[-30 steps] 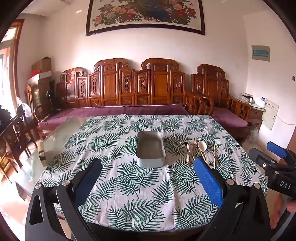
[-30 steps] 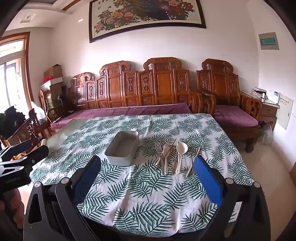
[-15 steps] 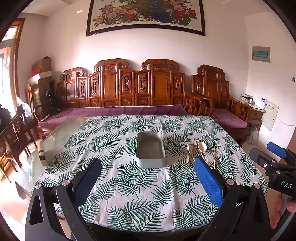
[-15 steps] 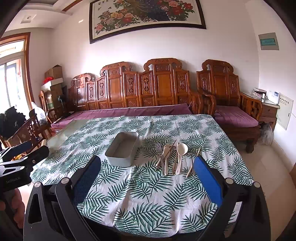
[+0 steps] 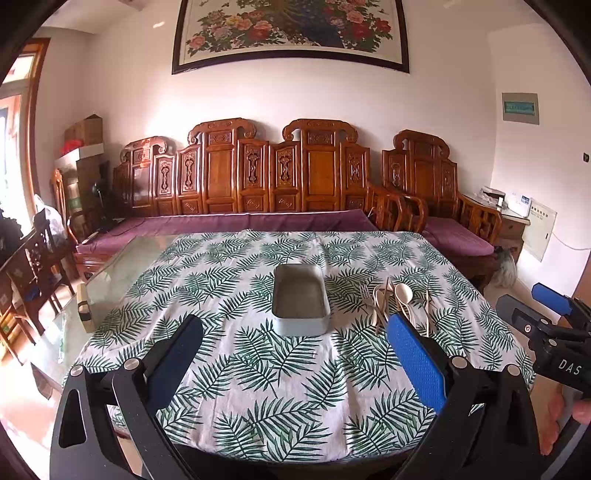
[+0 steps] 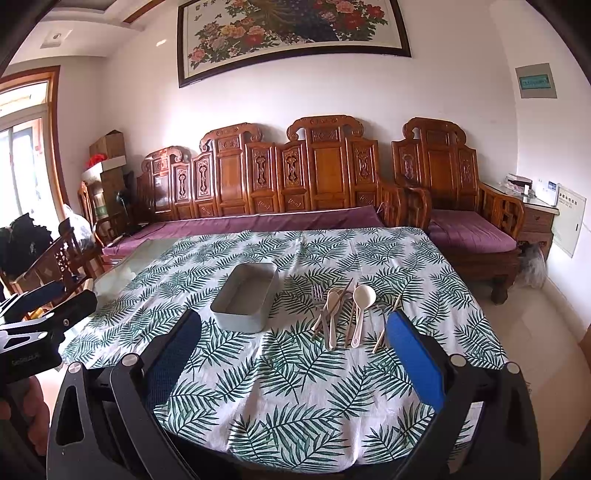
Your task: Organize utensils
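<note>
Lying beside rounded metal tin [image 6: 245, 301]; pale plastic utensils [image 6: 343, 314] on leaf-print cloth [image 6: 295, 387].

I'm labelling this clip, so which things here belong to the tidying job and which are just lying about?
Belongs to the job:
grey tray
fork
spoons
chopsticks

Just lying about:
leaf-print tablecloth
carved wooden bench
flower painting

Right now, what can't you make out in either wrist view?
- Utensil pile: overlapping pieces, exact count unclear in both views.
- Handle ends in left view: hidden behind the left gripper's blue finger pad.
- Tray inside: near corner hidden by its own wall.
</note>
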Demonstrator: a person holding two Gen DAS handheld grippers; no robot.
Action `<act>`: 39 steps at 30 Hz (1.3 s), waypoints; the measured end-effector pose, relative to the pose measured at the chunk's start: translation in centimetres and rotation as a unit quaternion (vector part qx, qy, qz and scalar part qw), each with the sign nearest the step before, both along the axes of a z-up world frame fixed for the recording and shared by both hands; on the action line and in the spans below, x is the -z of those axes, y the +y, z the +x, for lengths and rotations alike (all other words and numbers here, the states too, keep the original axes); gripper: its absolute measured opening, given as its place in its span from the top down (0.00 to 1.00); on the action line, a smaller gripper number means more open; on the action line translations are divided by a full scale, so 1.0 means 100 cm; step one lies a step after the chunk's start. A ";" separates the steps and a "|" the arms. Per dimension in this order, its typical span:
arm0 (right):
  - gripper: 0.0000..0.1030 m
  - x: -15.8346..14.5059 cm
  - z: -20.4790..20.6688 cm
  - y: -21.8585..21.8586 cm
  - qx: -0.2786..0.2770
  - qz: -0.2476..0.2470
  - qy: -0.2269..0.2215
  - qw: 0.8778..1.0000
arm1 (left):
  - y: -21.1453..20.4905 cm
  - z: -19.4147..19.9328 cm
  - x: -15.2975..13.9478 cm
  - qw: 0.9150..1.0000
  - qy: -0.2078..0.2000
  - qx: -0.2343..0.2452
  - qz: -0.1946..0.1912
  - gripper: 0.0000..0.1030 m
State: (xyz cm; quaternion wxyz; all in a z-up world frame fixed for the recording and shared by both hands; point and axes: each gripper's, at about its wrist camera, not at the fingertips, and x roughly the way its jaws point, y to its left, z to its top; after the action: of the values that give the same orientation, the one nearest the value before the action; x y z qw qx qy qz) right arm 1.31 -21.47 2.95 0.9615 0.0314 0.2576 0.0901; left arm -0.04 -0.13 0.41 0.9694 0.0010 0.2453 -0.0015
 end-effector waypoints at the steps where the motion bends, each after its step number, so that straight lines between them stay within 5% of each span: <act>1: 0.02 0.000 0.000 0.000 0.000 0.000 0.000 1.000 | 0.001 -0.002 0.000 1.000 0.000 0.000 0.000 0.06; 39: 0.02 -0.005 -0.006 0.000 -0.001 -0.001 -0.008 1.000 | -0.004 -0.005 0.000 1.000 -0.002 0.001 0.002 0.06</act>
State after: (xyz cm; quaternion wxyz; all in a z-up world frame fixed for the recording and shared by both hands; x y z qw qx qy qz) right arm 0.73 -21.49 3.41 0.9634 0.0296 0.2501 0.0915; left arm -0.52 -0.53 0.43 0.9698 0.0031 0.2438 -0.0023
